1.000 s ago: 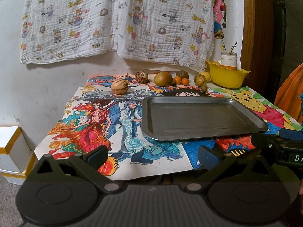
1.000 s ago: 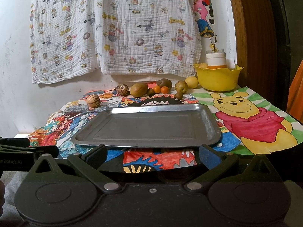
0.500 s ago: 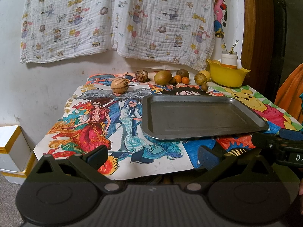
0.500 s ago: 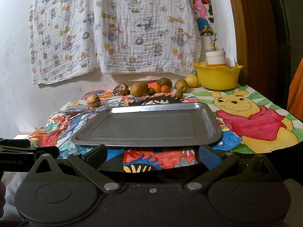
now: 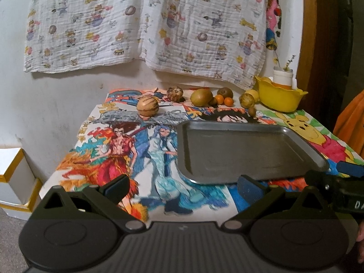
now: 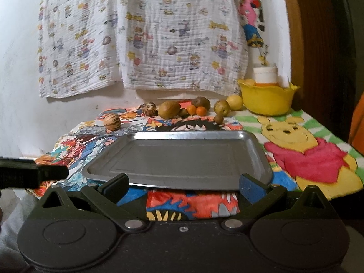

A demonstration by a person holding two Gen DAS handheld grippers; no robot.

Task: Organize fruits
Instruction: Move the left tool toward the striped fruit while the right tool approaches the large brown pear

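Observation:
An empty metal tray [image 5: 238,150] [image 6: 182,157] lies on the table's colourful drawn cover. Behind it stand several fruits in a row: a striped round fruit [image 5: 147,106] [image 6: 112,121], a brown patterned fruit [image 5: 174,93] [image 6: 149,108], a large green-brown fruit [image 5: 201,97] [image 6: 169,109], two small oranges [image 5: 224,100] [image 6: 196,110], a spotted pear-like fruit [image 5: 247,100] [image 6: 221,107] and a lemon [image 6: 235,102]. My left gripper [image 5: 183,186] is open and empty at the table's front left edge. My right gripper [image 6: 183,185] is open and empty just before the tray's front rim.
A yellow bowl [image 5: 279,97] [image 6: 266,99] with a white jar behind it stands at the back right. A printed cloth [image 5: 145,27] hangs on the wall. A white box [image 5: 13,182] sits on the floor at left. A wooden frame [image 5: 318,45] borders the right side.
Both grippers have moved slightly forward towards the table; the tray and fruits sit a little larger and lower in view. Nothing on the table has moved.

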